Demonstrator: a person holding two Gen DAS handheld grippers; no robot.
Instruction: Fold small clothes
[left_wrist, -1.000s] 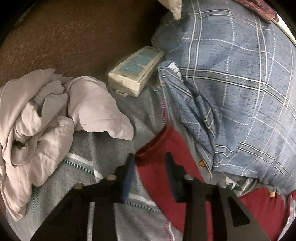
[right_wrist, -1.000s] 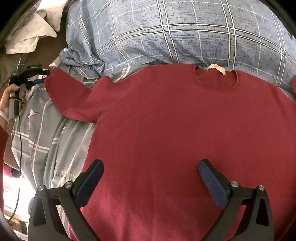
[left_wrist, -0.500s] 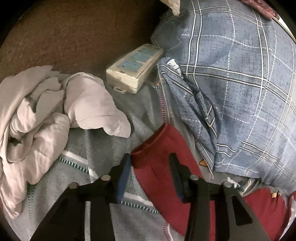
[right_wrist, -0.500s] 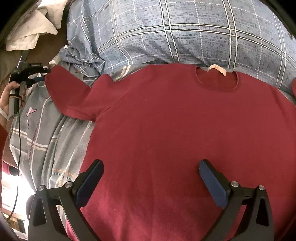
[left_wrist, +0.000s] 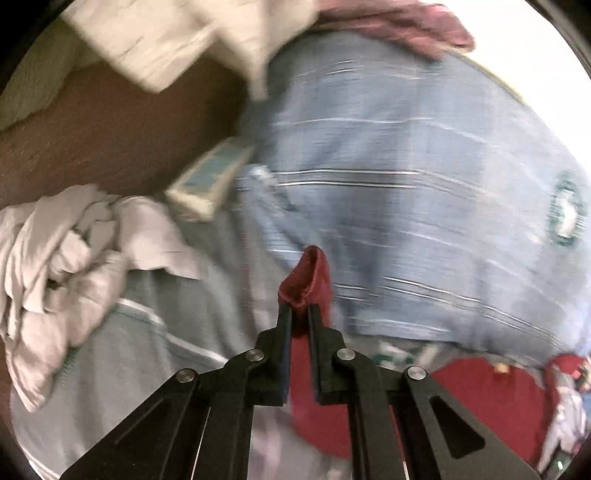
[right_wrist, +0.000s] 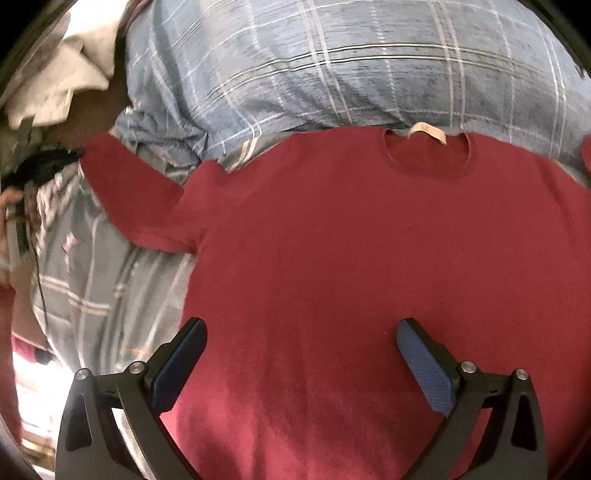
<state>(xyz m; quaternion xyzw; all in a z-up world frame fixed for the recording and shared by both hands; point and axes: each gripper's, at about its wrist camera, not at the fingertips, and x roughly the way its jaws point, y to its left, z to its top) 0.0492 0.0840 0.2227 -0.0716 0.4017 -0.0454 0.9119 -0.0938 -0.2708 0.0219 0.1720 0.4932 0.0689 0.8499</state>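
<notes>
A dark red T-shirt lies flat on the bed, its collar with a beige label at the far side. My right gripper hovers open over the shirt's lower middle, with nothing between its pads. The shirt's left sleeve stretches out to the left. In the left wrist view my left gripper is shut on the sleeve's end, which stands bunched above the pads and is lifted off the bedding. That gripper shows as a dark shape at the sleeve tip in the right wrist view.
A blue plaid pillow lies beyond the shirt's collar. A crumpled pale garment sits on the grey bedsheet to the left, beside a white power strip. A person's hand is at the left edge.
My left gripper has closed on the sleeve end and lifted it up, and the left view has swung and blurred. The right gripper has stayed in place, open.
</notes>
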